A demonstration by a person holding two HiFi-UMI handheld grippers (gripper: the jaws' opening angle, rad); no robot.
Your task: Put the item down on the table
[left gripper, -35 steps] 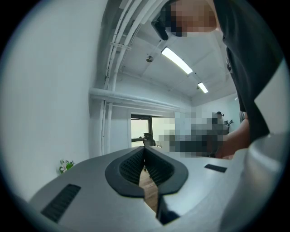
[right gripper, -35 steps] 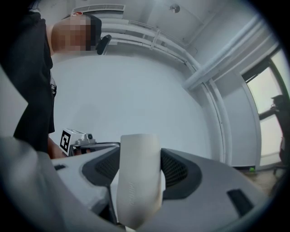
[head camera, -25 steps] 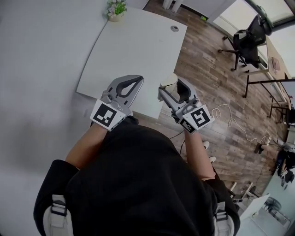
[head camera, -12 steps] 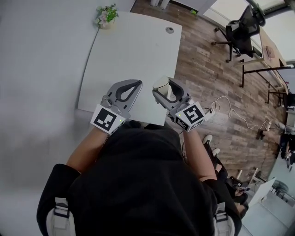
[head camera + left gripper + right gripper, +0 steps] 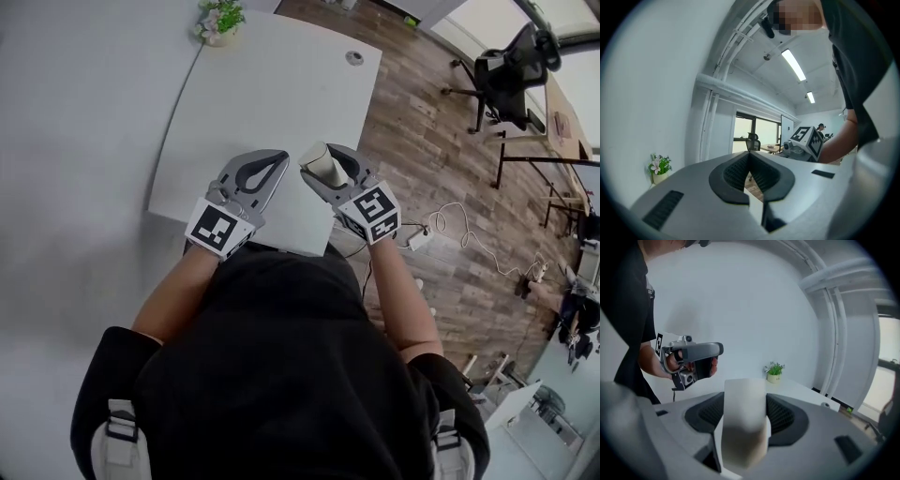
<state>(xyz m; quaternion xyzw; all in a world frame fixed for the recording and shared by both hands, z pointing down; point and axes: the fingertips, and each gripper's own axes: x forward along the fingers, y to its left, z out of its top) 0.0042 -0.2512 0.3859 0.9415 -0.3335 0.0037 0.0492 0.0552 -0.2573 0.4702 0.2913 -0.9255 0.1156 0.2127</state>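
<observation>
Head view: a white rectangular table is seen from steeply above, with 2 handheld grippers raised over its near edge by a person in a black top. The left gripper is held over the table's near end. Just to its right, the right gripper is clamped on a pale beige cup-shaped item, which is carried over the table's near right corner. Whether the item touches the table top cannot be judged. A small potted plant is set on the table's far left corner. Brown wooden flooring runs along the table's right side, where a black office chair is parked well away from the table.

Left gripper view: the 2 grey jaws are shown pressed together with nothing between them. The potted plant is seen on the table's far corner, at lower left.

Right gripper view: the cup-shaped item is gripped upright between the 2 black-padded jaws, 1 pad pressed against each side. The table top stretches beyond it to the potted plant, and the left gripper is seen in a hand above the table's near end.
</observation>
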